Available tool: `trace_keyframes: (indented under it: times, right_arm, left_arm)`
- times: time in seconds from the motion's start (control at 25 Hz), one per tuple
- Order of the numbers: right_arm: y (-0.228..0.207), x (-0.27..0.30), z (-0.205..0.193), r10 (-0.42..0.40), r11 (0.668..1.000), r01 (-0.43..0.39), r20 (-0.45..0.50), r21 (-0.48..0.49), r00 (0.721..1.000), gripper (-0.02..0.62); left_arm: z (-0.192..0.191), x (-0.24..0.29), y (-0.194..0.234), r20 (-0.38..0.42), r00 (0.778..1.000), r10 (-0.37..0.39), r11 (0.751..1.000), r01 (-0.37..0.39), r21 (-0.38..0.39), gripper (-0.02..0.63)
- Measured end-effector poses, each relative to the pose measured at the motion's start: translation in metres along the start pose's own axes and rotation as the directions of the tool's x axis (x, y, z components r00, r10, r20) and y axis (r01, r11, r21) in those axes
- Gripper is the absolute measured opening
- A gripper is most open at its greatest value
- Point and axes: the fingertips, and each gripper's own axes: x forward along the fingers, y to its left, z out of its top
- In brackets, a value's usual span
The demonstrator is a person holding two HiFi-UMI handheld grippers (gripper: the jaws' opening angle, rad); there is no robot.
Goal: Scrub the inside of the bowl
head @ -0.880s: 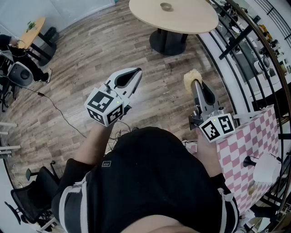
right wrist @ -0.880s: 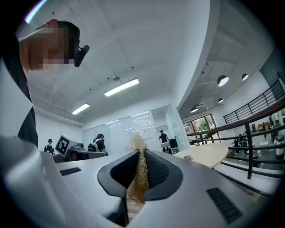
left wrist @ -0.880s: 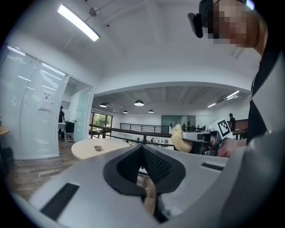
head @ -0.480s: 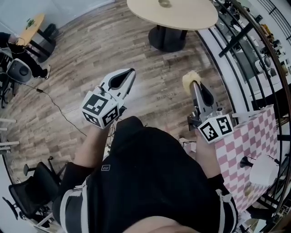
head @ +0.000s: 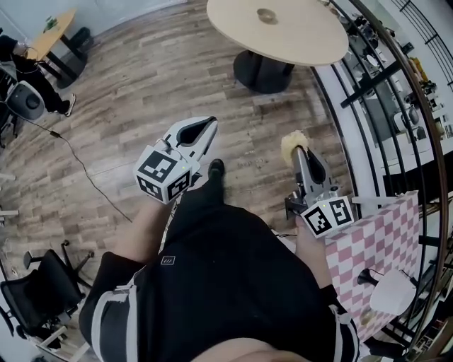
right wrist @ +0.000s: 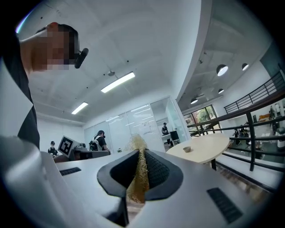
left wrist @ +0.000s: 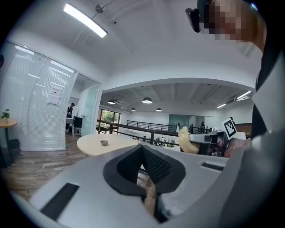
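Note:
A small brown bowl (head: 267, 15) stands on the round pale table (head: 297, 39) at the top of the head view, well ahead of both grippers. My left gripper (head: 209, 125) is held over the wooden floor, shut with nothing between its jaws. My right gripper (head: 296, 151) is shut on a yellowish fibre scrubber (head: 292, 142) that sticks out past its tips. In the left gripper view the bowl (left wrist: 103, 143) sits on the table far off. The right gripper view shows the scrubber (right wrist: 139, 171) pinched between the pads, with the bowl (right wrist: 187, 149) beyond.
A pink checked table (head: 375, 240) stands at my right, with a white thing (head: 393, 291) on it. A black railing (head: 368, 78) and shelves run along the right. Office chairs (head: 35, 304) and a floor cable (head: 85, 166) lie to the left. People stand far off.
Both grippers have kept their pose in front of the body. The view has shifted a little, and a dark shoe now shows on the floor between the grippers.

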Motion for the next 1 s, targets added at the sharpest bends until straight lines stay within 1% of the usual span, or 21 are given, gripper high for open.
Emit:
trace_keyframes:
  times: [0.12,0.24,0.44,0.68,0.88,1.0]
  right_arm:
    - [-0.02,0.027,-0.002,-0.02,1.0,0.02,-0.014,0.007,1.0,0.044]
    - [-0.042,0.066,-0.001,-0.034,0.999,0.034,-0.021,0.002,0.999,0.044]
    - [-0.069,0.137,0.01,-0.039,0.999,0.039,-0.023,0.003,0.999,0.044]
    - [-0.091,0.218,0.022,-0.051,0.999,0.051,-0.024,-0.004,0.998,0.044]
    - [-0.111,0.265,0.026,-0.053,0.999,0.053,-0.018,0.002,0.998,0.044]
    - [-0.127,0.286,0.027,-0.059,0.998,0.059,-0.023,0.008,0.998,0.044]
  left_arm:
    - [0.0,0.027,0.022,-0.001,1.0,-0.019,1.0,0.019,-0.01,0.006]
    - [0.004,0.059,0.053,-0.01,0.999,-0.036,0.999,0.036,-0.013,0.006]
    - [0.024,0.106,0.107,-0.015,0.998,-0.066,0.998,0.066,-0.006,0.006]
    - [0.046,0.144,0.185,-0.003,0.998,-0.062,0.998,0.062,-0.012,0.006]
    - [0.053,0.176,0.225,-0.014,0.998,-0.068,0.998,0.068,-0.004,0.006]
    - [0.056,0.198,0.238,-0.018,0.996,-0.087,0.996,0.087,-0.017,0.006]
